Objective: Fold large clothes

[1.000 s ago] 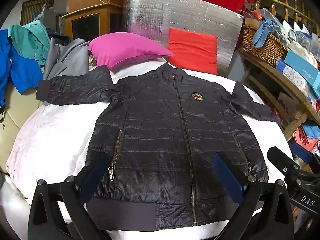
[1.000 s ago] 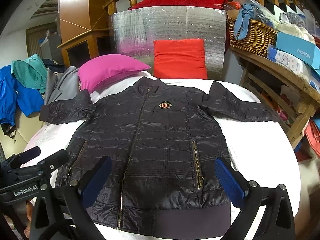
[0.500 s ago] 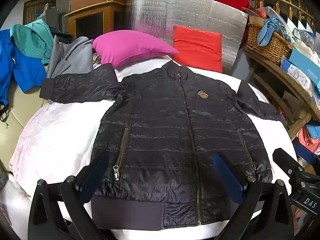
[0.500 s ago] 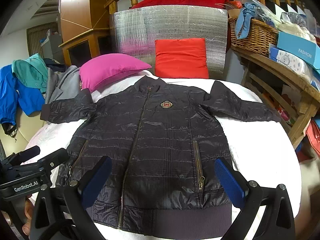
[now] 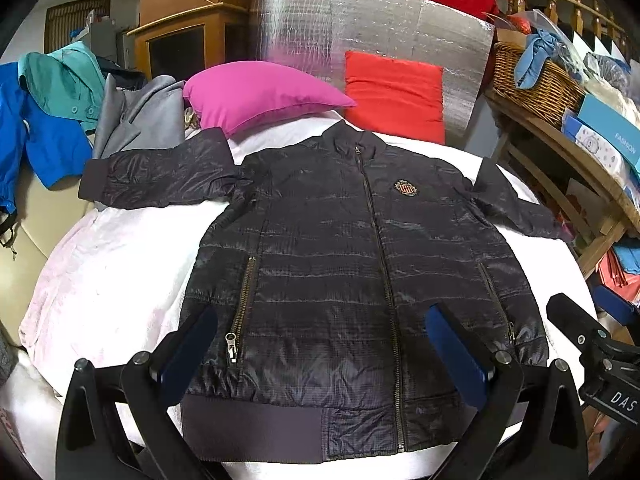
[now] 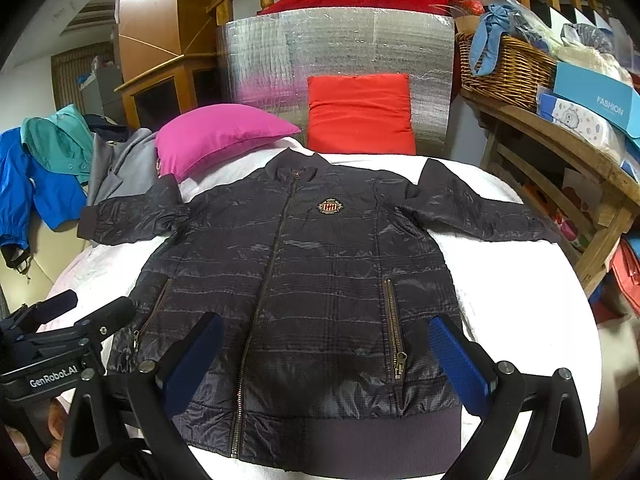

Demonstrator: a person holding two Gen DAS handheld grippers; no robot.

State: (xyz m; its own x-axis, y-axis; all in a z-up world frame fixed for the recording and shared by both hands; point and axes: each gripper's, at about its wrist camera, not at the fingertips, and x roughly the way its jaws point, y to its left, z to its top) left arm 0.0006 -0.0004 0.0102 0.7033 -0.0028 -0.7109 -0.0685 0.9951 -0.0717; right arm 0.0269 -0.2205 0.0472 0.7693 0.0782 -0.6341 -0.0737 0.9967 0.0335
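Observation:
A black quilted jacket lies flat, front up and zipped, on a white bed cover, both sleeves spread out sideways. It has a chest badge and two zip pockets. My left gripper hovers open over the jacket's lower left part, above the hem. My right gripper hovers open over the lower right part. Neither holds anything. The right gripper's body shows at the right edge of the left wrist view, and the left gripper's body with a hand on it at the left edge of the right wrist view.
A pink pillow and a red cushion lie beyond the collar against a silver foil panel. Blue, teal and grey clothes are piled at left. A wooden shelf with a wicker basket and boxes stands at right.
The left wrist view has shifted slightly left and back, so the jacket sits further right in it. The right wrist view barely changed. Both grippers stay open.

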